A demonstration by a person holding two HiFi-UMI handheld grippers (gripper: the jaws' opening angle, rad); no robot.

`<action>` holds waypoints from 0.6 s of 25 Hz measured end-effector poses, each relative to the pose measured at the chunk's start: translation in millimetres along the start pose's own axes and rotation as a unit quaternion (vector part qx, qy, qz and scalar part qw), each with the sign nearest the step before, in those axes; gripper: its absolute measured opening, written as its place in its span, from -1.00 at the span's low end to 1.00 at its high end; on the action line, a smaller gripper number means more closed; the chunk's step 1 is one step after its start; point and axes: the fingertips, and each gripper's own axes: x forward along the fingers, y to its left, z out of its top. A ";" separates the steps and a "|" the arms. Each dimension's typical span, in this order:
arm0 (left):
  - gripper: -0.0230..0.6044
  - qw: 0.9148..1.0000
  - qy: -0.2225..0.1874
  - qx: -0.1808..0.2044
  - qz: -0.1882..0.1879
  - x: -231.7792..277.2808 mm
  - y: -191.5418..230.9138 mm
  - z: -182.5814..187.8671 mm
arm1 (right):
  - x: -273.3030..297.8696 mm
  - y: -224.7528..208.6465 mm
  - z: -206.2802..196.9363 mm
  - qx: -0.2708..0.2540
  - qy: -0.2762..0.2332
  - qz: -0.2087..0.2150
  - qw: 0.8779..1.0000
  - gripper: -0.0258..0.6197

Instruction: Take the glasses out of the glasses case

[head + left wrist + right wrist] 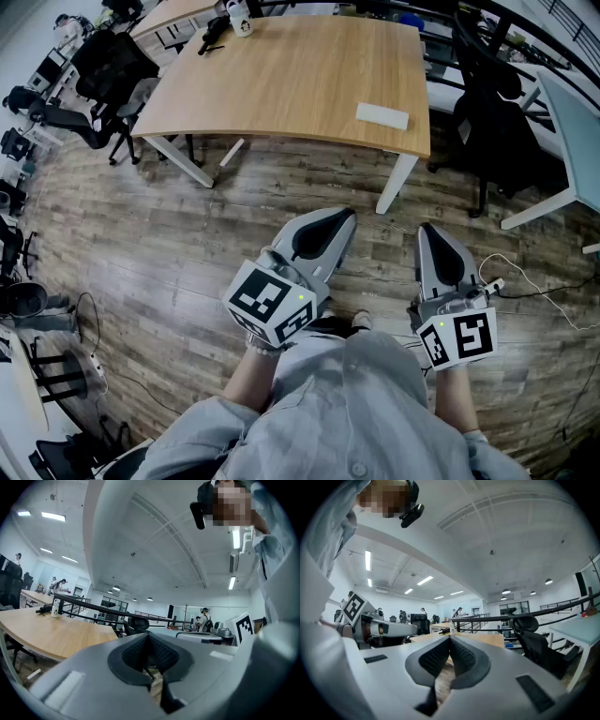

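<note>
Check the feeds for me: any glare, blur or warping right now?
Head view: evenly lit, sharp, table edges bowed. Left gripper view: heavy fisheye, left gripper soft up close. Right gripper view: same warp, ceiling lights bright, no glare.

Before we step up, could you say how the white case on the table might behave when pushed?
The white case looks flat and boxy, so it should slide rather than roll. It lies near the table edge, so a push toward us might drop it.
</note>
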 end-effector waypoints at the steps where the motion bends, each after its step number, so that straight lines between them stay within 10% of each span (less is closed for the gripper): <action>1: -0.91 1.000 0.000 0.000 0.000 1.0 0.9 0.3 | 0.9 -0.9 -0.2 -0.001 0.001 0.000 1.000 -0.92; 15: -0.91 1.000 -0.008 0.002 0.018 5.4 -1.9 3.5 | 0.2 -15.8 -0.6 0.025 -0.008 0.008 1.000 -0.92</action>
